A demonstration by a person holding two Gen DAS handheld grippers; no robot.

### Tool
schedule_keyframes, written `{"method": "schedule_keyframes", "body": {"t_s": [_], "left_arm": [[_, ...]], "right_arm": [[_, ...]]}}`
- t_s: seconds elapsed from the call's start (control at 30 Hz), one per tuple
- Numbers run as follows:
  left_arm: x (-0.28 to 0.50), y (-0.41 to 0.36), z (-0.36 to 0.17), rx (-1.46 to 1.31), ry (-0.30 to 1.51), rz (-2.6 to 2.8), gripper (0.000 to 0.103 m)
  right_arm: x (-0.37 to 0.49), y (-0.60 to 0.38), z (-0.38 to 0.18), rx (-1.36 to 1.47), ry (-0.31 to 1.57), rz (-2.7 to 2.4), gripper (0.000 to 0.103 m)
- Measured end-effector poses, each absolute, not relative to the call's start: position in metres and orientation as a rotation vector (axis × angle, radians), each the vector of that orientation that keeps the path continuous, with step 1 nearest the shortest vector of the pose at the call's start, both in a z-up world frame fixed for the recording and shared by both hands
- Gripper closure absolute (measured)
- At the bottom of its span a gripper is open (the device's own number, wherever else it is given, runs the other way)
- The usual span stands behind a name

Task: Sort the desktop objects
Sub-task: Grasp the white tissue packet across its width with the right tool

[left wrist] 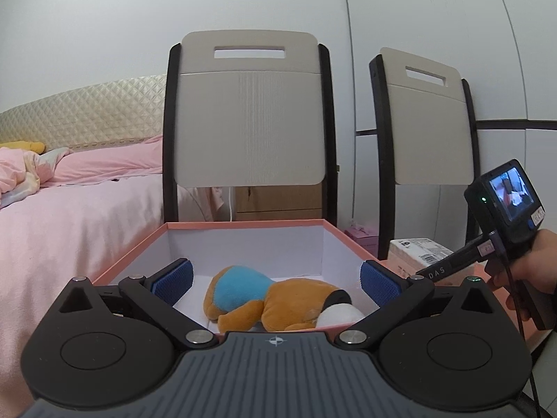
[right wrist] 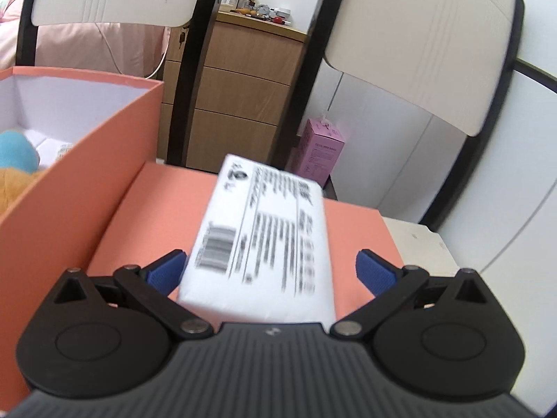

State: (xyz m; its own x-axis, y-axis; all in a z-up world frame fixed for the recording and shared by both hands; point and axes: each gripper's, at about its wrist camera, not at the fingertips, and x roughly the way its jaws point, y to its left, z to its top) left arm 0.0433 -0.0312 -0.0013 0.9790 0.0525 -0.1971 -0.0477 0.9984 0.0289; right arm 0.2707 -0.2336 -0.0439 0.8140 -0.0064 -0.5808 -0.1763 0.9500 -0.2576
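Plush toy (left wrist: 275, 301), orange with a blue shirt and a white end, lies on its side on the floor of the big pink box (left wrist: 243, 224), close to the near wall. The box is white inside. The left gripper (left wrist: 276, 284) hangs over the near edge of the box with its blue pads wide apart, holding nothing.

Just past the right wall of the box, a flat pink lid (right wrist: 167, 202) lies on the table. A white tissue pack (right wrist: 264, 237) with black print and a barcode rests on the lid, with one short end toward the far edge. The right gripper (right wrist: 269, 273) is spread wide around the near end of the pack. The left pad sits right beside the pack and the right pad is apart from it.

A hand (left wrist: 532, 268) holds the right gripper's handle. Two chairs (left wrist: 249, 118) stand behind the box, and a small purple carton (right wrist: 320, 153) stands past the lid.
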Motion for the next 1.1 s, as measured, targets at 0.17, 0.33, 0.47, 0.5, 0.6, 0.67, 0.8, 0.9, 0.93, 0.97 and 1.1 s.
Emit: {"method": "schedule_keyframes", "body": {"t_s": [0.17, 0.33, 0.47, 0.5, 0.6, 0.67, 0.8, 0.9, 0.93, 0.97, 1.1], "left_arm": [[0.04, -0.034, 0.002, 0.018, 0.199, 0.028, 0.0], [0.044, -0.032, -0.001, 0.004, 0.228, 0.024, 0.0], [0.047, -0.03, -0.002, -0.004, 0.243, 0.029, 0.0], [0.047, -0.029, -0.002, -0.005, 0.246, 0.029, 0.0], [0.049, -0.028, -0.003, -0.007, 0.255, 0.032, 0.0], [0.05, -0.028, -0.004, -0.007, 0.261, 0.033, 0.0], [0.051, -0.026, -0.005, -0.009, 0.269, 0.038, 0.0], [0.051, -0.027, -0.006, -0.008, 0.276, 0.038, 0.0], [0.051, -0.027, -0.006, -0.007, 0.278, 0.037, 0.0], [0.051, -0.027, -0.007, -0.006, 0.279, 0.037, 0.0], [0.052, -0.028, -0.008, -0.005, 0.284, 0.04, 0.0]], "right_arm": [[0.247, -0.26, -0.039, -0.123, 0.557, 0.17, 0.0], [0.25, -0.262, -0.04, 0.004, 0.533, 0.178, 0.0], [0.26, -0.252, -0.051, -0.015, 0.519, 0.125, 0.0], [0.264, -0.251, -0.054, -0.004, 0.523, 0.119, 0.0], [0.274, -0.253, -0.06, 0.046, 0.538, 0.113, 0.0], [0.278, -0.256, -0.06, 0.055, 0.54, 0.067, 0.0], [0.282, -0.264, -0.061, 0.092, 0.546, 0.06, 0.0], [0.282, -0.267, -0.061, 0.112, 0.547, 0.08, 0.016], [0.281, -0.268, -0.059, 0.124, 0.542, 0.082, 0.016], [0.281, -0.269, -0.057, 0.134, 0.532, 0.079, 0.017], [0.278, -0.273, -0.041, 0.18, 0.473, 0.071, 0.018]]}}
